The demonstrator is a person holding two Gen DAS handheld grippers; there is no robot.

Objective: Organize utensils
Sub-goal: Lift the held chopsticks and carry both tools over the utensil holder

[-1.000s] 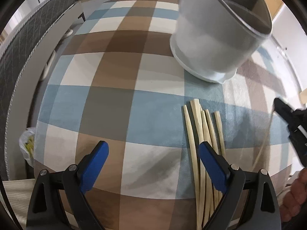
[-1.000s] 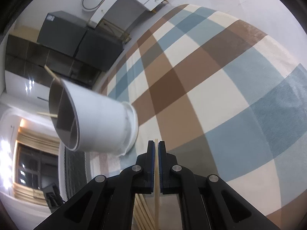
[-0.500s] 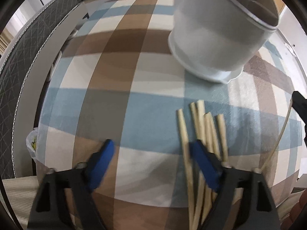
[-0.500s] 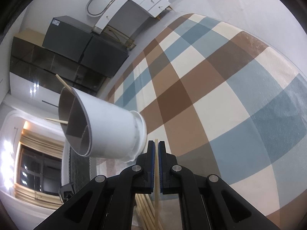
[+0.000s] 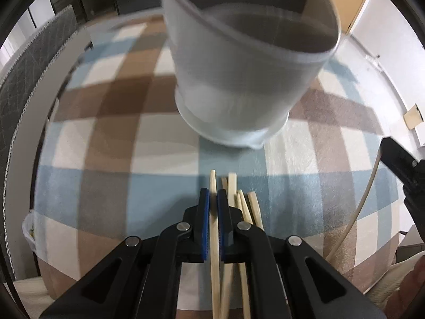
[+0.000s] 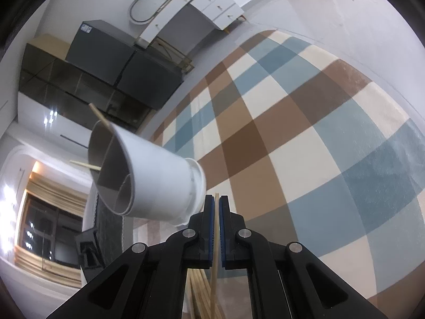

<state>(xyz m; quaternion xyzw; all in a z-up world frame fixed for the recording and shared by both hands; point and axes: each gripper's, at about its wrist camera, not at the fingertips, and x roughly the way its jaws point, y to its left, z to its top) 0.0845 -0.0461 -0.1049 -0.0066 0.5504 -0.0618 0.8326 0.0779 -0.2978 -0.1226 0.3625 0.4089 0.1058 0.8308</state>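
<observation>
A white utensil holder (image 5: 239, 85) with inner dividers stands on the checked rug, just beyond a bundle of pale wooden chopsticks (image 5: 247, 204). My left gripper (image 5: 213, 199) is shut on one chopstick (image 5: 213, 183), whose tip sticks out past the blue pads. In the right wrist view my right gripper (image 6: 216, 204) is shut on another chopstick (image 6: 214, 265), close to the base of the holder (image 6: 159, 180). Two chopsticks (image 6: 99, 118) stand in that holder. The right gripper's black finger (image 5: 398, 159) shows at the right edge of the left view.
The checked blue, brown and cream rug (image 5: 111, 143) covers the floor. A grey quilted mattress edge (image 5: 21, 79) lies to the left. Dark cabinets (image 6: 106, 61) and a white drawer desk (image 6: 207, 0) line the far wall. A hand (image 5: 409, 287) shows bottom right.
My left gripper went from wide open to shut on one chopstick and moved closer to the holder. The right gripper stayed shut on its chopstick and rose a little.
</observation>
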